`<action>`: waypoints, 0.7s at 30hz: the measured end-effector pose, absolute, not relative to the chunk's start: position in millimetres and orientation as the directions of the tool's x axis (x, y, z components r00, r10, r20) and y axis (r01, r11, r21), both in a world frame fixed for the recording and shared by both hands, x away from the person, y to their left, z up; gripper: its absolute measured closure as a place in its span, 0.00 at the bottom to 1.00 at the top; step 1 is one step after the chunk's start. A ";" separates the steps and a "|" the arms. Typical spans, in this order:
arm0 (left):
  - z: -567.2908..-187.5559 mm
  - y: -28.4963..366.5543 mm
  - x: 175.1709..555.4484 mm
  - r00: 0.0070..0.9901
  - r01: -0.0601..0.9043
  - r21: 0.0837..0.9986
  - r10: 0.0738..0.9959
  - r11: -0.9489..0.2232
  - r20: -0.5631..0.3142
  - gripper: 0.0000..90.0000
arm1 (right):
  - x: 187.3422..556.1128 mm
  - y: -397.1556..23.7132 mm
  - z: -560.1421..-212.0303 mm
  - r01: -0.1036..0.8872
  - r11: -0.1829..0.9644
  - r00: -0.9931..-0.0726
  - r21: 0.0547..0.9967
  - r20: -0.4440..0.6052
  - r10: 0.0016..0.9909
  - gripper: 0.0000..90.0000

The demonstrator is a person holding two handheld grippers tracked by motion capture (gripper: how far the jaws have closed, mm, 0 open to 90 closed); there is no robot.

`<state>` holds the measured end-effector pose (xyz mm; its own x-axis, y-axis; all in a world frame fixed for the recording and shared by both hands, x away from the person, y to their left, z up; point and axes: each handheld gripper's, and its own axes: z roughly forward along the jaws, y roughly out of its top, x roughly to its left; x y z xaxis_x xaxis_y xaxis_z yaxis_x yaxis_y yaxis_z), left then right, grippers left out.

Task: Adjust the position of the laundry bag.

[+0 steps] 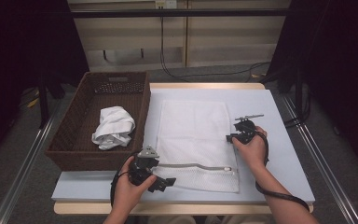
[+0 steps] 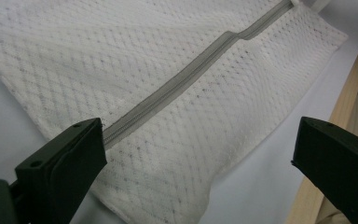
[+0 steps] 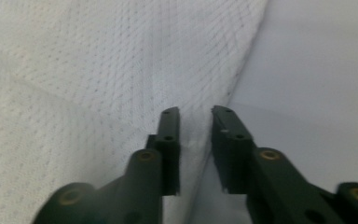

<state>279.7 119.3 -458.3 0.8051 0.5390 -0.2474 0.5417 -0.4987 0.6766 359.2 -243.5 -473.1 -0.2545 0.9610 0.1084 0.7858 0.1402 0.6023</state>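
Observation:
A white mesh laundry bag (image 1: 193,135) lies flat on the pale table (image 1: 272,121), its grey zipper (image 1: 196,165) running along the near end. My left gripper (image 1: 161,173) sits at the bag's near left corner with its jaws wide open. In the left gripper view it (image 2: 196,144) straddles the bag (image 2: 191,121) and the zipper (image 2: 191,74) without touching them. My right gripper (image 1: 235,136) is at the bag's right edge. In the right gripper view it (image 3: 196,114) stands nearly shut, pinching a raised fold of the mesh edge (image 3: 193,140).
A brown wicker basket (image 1: 74,116) stands left of the bag and holds a crumpled white cloth (image 1: 113,127). The table's wooden front edge (image 2: 349,88) runs close to the bag's near end. Bare table lies to the right of the bag.

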 end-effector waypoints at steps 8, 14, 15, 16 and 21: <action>-458.0 118.8 279.5 0.811 0.531 0.676 0.538 -0.511 -0.231 0.02 | 361.7 -244.0 -472.0 0.799 0.126 -0.266 0.588 0.158 0.951 1.00; -458.0 118.5 279.6 0.811 0.529 0.677 0.538 -0.512 -0.227 0.02 | 368.0 -250.2 -470.1 0.805 0.118 -0.266 0.582 0.176 0.948 1.00; -457.9 118.5 279.7 0.811 0.529 0.677 0.538 -0.511 -0.228 0.02 | 368.8 -251.0 -470.4 0.806 0.117 -0.268 0.581 0.182 0.946 1.00; -457.9 118.5 279.7 0.811 0.529 0.677 0.538 -0.511 -0.228 0.02 | 369.5 -251.6 -470.5 0.807 0.110 -0.262 0.581 0.185 0.947 1.00; -457.7 118.4 279.6 0.811 0.529 0.677 0.540 -0.511 -0.225 0.02 | 372.2 -255.4 -471.3 0.809 0.109 -0.265 0.578 0.193 0.945 1.00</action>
<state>279.6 118.4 -457.7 0.8110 0.5399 -0.2254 0.5287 -0.5115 0.6774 372.2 -255.4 -471.3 -0.2647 0.9448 0.1933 0.8091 0.1086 0.5775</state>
